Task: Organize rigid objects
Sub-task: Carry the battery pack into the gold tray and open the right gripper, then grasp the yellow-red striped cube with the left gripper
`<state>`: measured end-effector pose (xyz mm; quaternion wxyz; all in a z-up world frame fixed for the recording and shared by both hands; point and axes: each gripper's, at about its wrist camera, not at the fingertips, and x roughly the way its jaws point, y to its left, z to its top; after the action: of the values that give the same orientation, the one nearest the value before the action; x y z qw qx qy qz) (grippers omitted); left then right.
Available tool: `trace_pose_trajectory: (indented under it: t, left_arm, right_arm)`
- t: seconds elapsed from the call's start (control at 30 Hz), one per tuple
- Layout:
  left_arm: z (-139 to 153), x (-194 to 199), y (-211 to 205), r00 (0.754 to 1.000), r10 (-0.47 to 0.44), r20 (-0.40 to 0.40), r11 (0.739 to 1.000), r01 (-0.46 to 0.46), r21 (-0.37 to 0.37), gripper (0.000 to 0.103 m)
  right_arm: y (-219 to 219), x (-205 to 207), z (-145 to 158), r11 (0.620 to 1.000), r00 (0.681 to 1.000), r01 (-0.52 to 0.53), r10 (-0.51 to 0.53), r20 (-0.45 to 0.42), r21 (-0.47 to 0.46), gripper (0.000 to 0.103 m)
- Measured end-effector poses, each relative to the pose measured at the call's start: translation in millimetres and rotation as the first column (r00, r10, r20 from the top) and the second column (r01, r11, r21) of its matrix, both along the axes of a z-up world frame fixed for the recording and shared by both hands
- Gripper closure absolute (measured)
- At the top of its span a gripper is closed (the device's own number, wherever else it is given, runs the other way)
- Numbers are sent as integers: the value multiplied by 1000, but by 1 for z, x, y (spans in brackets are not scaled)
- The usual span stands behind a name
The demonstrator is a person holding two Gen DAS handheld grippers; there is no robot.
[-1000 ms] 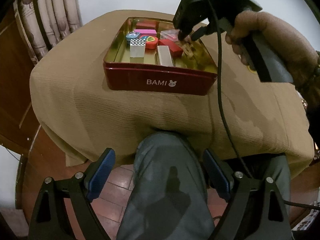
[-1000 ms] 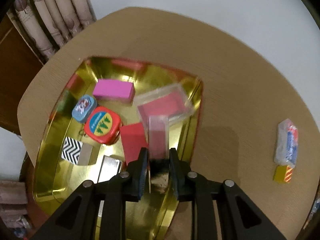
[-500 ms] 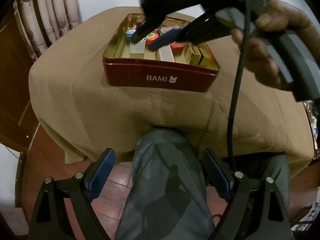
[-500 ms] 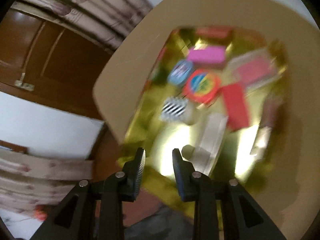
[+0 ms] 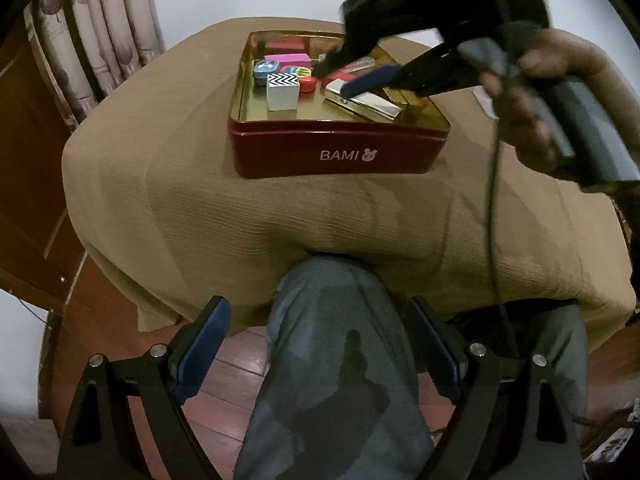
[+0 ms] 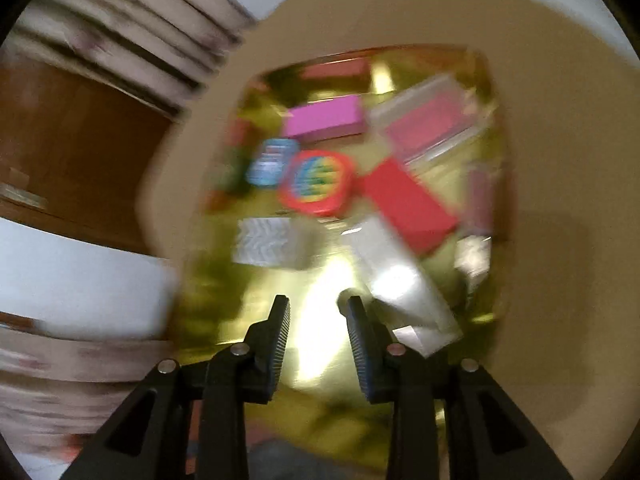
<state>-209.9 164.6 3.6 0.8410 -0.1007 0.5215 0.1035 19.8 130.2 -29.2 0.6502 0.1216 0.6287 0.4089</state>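
Gold-lined tin (image 6: 208, 280) now holds the clear case (image 6: 478, 196), released a second ago; right gripper (image 6: 318, 320) fingers hang parted and empty, silver box (image 6: 400, 276) just beyond. Left gripper (image 5: 318, 344) idles open.

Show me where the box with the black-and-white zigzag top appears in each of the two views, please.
Left wrist: the zigzag box stands upper centre, at the tin's near left, in front of the round red case.
Right wrist: zigzag box left of centre, blurred, above the right gripper, which is open and empty.
Shared landmark: the pink block, behind it in both.
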Motion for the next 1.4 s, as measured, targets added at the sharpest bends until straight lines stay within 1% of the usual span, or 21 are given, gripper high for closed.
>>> trace_pose_trajectory:
  t: [0.1,0.17,0.2,0.27,0.3,0.33,0.37,0.4,0.43,0.47,0.53,0.63,0.7,0.8,0.87,0.93,1.03,1.13,1.17,1.27,1.4]
  left_arm:
    - [5,-2,-4,1000,-3,25,1000,2,27,17]
    - [12,-3,-7,998,-8,59,999,5,44,17]
    - [15,-2,-8,997,-9,74,999,5,49,17]
    - [26,-2,-12,992,-25,122,999,19,43,17]
    - [31,-1,-14,989,-38,142,999,34,35,17]
    - [36,2,-19,985,-60,165,998,56,32,17]
    - [44,6,-26,978,-92,189,995,86,41,17]
    - [51,12,-35,969,-131,211,991,122,56,17]
    - [56,17,-40,963,-153,221,988,142,67,17]
    - [63,26,-52,952,-190,238,980,172,95,17]
    - [73,43,-71,932,-255,259,964,227,136,9]
    - [81,79,-94,918,-301,258,953,278,122,9]
    - [82,105,-108,914,-313,257,949,296,105,9]
    - [77,136,-125,918,-324,229,946,312,86,9]
    - [72,160,-135,925,-318,210,948,309,74,9]
    - [67,179,-145,929,-315,192,949,309,63,9]
    - [57,214,-161,933,-328,147,944,322,66,9]
    - [41,244,-178,936,-337,105,941,333,60,9]
    - [38,249,-181,938,-334,91,942,330,55,9]
    - [22,268,-188,944,-326,55,945,326,5,9]
    - [2,287,-197,950,-312,13,950,312,17,15]
  right_arm:
    - [-34,-6,17,992,996,48,-56,73,113,72]
    - [-78,-10,26,981,976,134,-155,155,137,72]
    - [-100,-17,25,973,956,194,-217,199,128,72]
    - [-161,-25,28,936,869,351,-337,361,30,72]
    - [-189,-28,29,904,810,427,-370,455,-25,72]
    - [-221,-33,27,850,736,517,-383,558,-100,72]
    - [-241,-35,26,810,697,568,-379,609,-146,72]
    - [-271,-37,20,736,648,640,-361,671,-222,72]
    - [-288,-35,15,704,634,664,-353,688,-251,72]
    - [-310,-36,9,656,619,698,-350,703,-288,72]
    - [-345,-38,-2,584,597,743,-359,717,-326,72]
    - [-379,-38,-19,539,592,768,-395,703,-345,72]
    - [-390,-37,-29,524,591,778,-426,685,-346,72]
    - [-402,-39,-43,535,598,778,-470,650,-329,72]
    - [-415,-44,-41,546,585,784,-493,644,-295,72]
    - [-418,-41,-41,560,592,780,-514,621,-279,67]
    - [-424,-44,-39,573,590,778,-527,612,-256,64]
    - [-446,-46,-38,588,591,775,-542,597,-233,61]
    - [-455,-48,-48,595,592,772,-546,593,-223,60]
    - [-463,-51,-47,608,592,769,-562,578,-196,56]
    - [-483,-63,-42,620,593,765,-573,567,-173,53]
